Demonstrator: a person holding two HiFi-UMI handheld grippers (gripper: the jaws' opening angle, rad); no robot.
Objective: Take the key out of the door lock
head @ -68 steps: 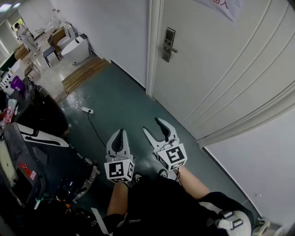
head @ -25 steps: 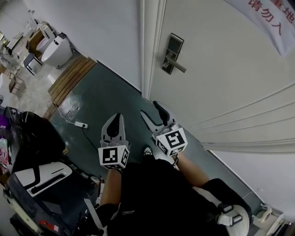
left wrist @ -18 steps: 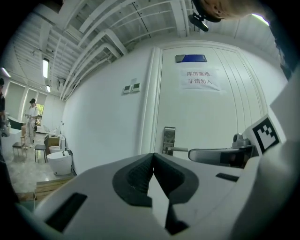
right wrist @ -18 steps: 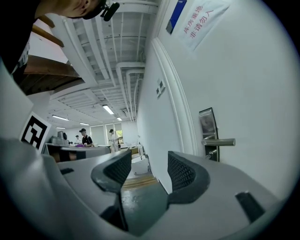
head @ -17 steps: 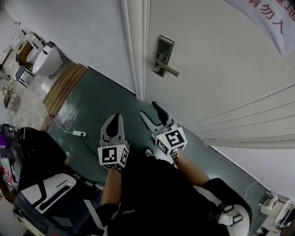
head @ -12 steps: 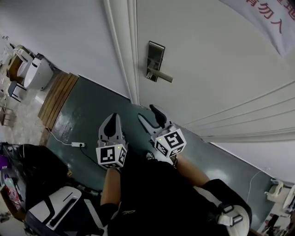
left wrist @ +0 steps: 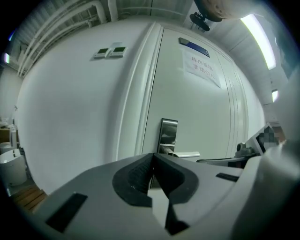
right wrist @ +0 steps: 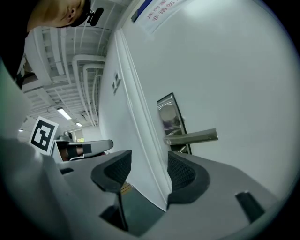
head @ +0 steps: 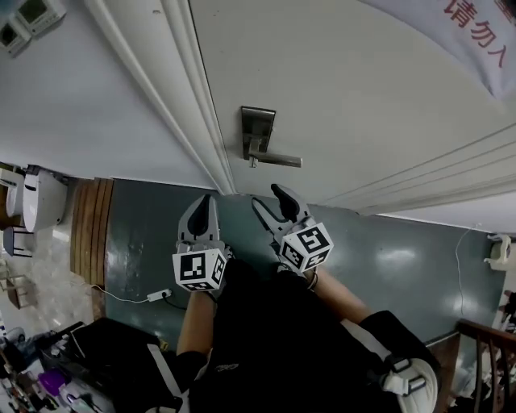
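A steel lock plate (head: 257,129) with a lever handle (head: 278,161) sits on the white door (head: 363,105), just above both grippers in the head view. A small stub (head: 252,164) shows under the lever's hub; whether it is the key is too small to tell. My left gripper (head: 203,202) is shut and empty, below and left of the lock. My right gripper (head: 268,198) is open and empty, a short way under the lever. The left gripper (left wrist: 152,158) points at the plate (left wrist: 168,136). The right gripper (right wrist: 149,165) has the lever (right wrist: 192,137) above its jaws.
The door frame (head: 197,121) runs left of the lock, with wall switches (head: 32,16) on the wall beyond. A printed paper sign (head: 476,32) hangs on the door. On the teal floor (head: 153,242) lie wooden boards (head: 89,230) and a power strip (head: 159,295).
The head view has swung so the lock now sits right above the grippers and looks nearer. Both grippers have come up toward the door. Left stays shut, right stays open.
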